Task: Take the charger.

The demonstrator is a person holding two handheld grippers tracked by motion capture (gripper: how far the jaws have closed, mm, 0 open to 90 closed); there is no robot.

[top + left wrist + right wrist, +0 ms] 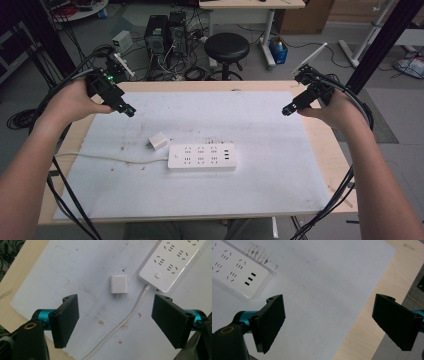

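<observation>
A white power strip (202, 157) lies near the middle of the white mat (270, 150), its cord (110, 158) running off to the left. Just left of it lies a small white plug adapter (157, 141), prongs showing in the left gripper view (119, 284). My left gripper (129, 110) hovers above the mat's far left, open and empty, with the adapter beyond its jaws (115, 322). At the far right my right gripper (287, 110) hangs open and empty over the mat's edge (328, 322), the power strip (237, 270) off to its left.
The mat covers a wooden table (325, 150). Beyond the far edge stand a black stool (227, 49), computer towers (166, 31) and tangled cables on the floor. Black cables trail from both grippers down the table's sides.
</observation>
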